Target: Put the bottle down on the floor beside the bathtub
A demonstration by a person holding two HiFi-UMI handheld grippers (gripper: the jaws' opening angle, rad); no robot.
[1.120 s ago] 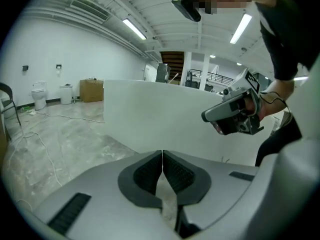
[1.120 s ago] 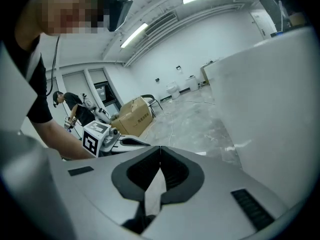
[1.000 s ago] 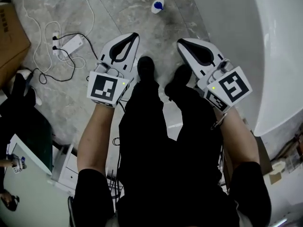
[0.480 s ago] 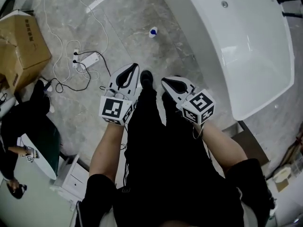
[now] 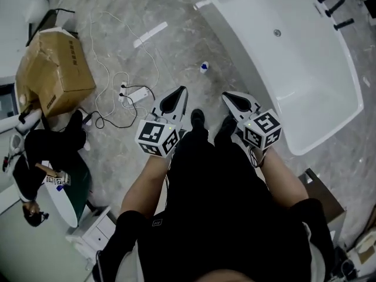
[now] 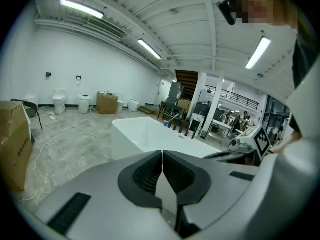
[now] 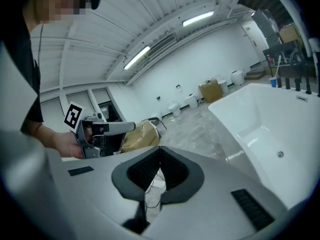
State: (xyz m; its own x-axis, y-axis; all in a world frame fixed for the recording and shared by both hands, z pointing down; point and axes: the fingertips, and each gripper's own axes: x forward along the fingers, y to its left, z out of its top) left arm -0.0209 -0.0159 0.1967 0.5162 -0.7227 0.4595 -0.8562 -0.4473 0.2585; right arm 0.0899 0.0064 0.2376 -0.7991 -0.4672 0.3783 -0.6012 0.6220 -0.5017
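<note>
We find the bottle (image 5: 204, 67) on the grey floor (image 5: 117, 34), just beside the outer wall of the bathtub (image 5: 258, 57) and well apart from both grippers. By how things lie, we judge that the task is already done. It is small and white with a blue top, and too small in the head view to tell more.

The left gripper (image 5: 180, 91) and the right gripper (image 5: 228, 96) are held out in front of our legs. Each gripper's own view shows its jaws pressed together with nothing between them.

We judge that the bottle is light, probably stiff plastic with a smooth and slightly slippery skin, so it would tip easily if nudged. To take it again, we would close across the middle of its body, below the top, with gentle pressure.
</note>
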